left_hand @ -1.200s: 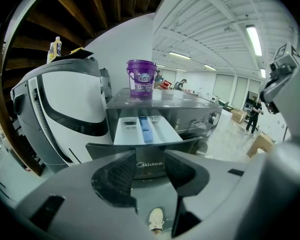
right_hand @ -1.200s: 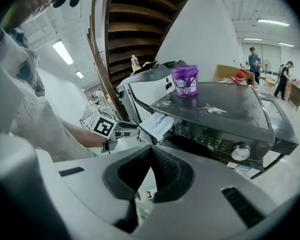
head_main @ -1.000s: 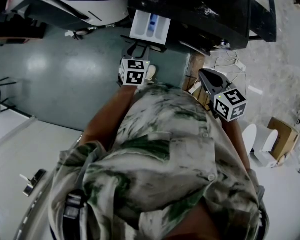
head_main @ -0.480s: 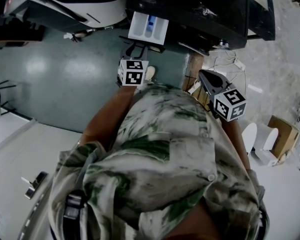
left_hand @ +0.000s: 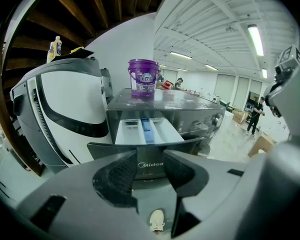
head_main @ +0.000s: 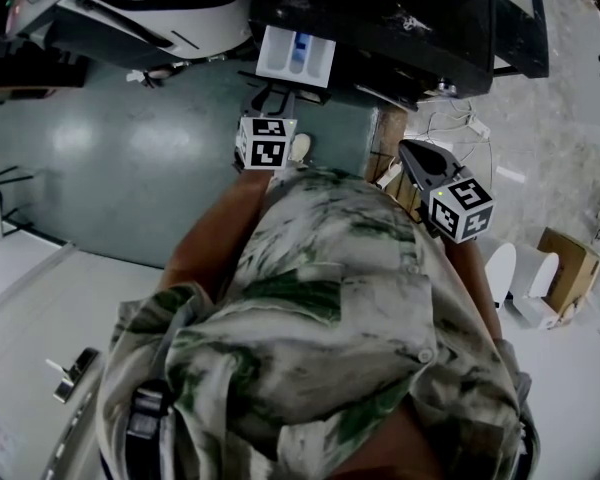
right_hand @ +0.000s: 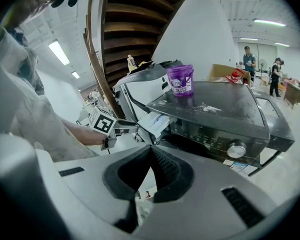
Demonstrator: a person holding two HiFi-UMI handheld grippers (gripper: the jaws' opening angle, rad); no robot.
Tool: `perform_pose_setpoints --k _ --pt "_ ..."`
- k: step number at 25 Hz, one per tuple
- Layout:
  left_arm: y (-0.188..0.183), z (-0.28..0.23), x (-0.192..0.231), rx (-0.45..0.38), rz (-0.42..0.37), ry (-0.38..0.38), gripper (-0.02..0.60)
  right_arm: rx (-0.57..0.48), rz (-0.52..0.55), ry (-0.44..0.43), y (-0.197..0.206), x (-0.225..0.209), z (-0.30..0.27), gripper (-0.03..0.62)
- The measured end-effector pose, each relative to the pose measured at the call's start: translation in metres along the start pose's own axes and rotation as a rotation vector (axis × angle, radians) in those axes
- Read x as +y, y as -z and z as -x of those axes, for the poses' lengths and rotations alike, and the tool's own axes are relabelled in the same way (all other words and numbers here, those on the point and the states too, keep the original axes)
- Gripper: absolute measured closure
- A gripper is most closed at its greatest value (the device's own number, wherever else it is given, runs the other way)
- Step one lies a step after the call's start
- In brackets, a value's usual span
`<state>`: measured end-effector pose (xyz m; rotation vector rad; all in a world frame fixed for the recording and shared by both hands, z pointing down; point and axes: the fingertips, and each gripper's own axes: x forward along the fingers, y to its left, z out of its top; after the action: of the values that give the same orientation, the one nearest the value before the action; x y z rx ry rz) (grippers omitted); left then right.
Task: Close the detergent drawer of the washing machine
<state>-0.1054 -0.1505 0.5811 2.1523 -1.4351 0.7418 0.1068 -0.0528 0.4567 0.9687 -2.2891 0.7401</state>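
Note:
The dark washing machine point(head_main: 400, 18) stands at the top of the head view, and its white detergent drawer point(head_main: 298, 53) sticks out of the front. In the left gripper view the drawer point(left_hand: 147, 131) shows its blue and white compartments. My left gripper point(head_main: 273, 98) hangs just before the drawer's dark front panel. Its jaws point(left_hand: 150, 166) are open and closing, with the panel seen beyond the gap and nothing pressed by the pads. My right gripper point(head_main: 410, 153) is held back at the right, away from the drawer, and its jaws point(right_hand: 151, 151) are shut on nothing.
A purple bucket point(left_hand: 143, 78) stands on the washing machine's top. A white machine point(left_hand: 65, 104) stands right beside it on the left. A cardboard box point(head_main: 565, 268) lies on the floor at the right. People stand far off in the hall point(right_hand: 249, 59).

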Motion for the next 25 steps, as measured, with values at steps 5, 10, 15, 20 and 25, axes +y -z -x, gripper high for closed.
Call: perform_pose_setpoints --k 5,10,15,20,25 --pt "-0.002 -0.003 0.001 0.002 -0.002 0.001 0.403 0.000 -0.003 0.010 0.001 -0.002 0.002 0.572" --pt "-0.007 -0.010 0.001 0.008 -0.002 0.004 0.405 0.004 -0.018 0.017 0.001 -0.008 0.002 0.572" --pt "-0.011 -0.013 0.002 0.002 -0.005 0.004 0.407 -0.001 -0.024 0.026 0.001 -0.007 0.003 0.572" --pt "-0.014 -0.016 0.003 -0.001 -0.008 0.007 0.407 -0.004 -0.031 0.036 0.002 -0.008 0.003 0.572" --pt "-0.015 -0.017 0.005 -0.003 -0.013 0.008 0.408 -0.009 -0.038 0.045 0.002 -0.007 0.004 0.572"
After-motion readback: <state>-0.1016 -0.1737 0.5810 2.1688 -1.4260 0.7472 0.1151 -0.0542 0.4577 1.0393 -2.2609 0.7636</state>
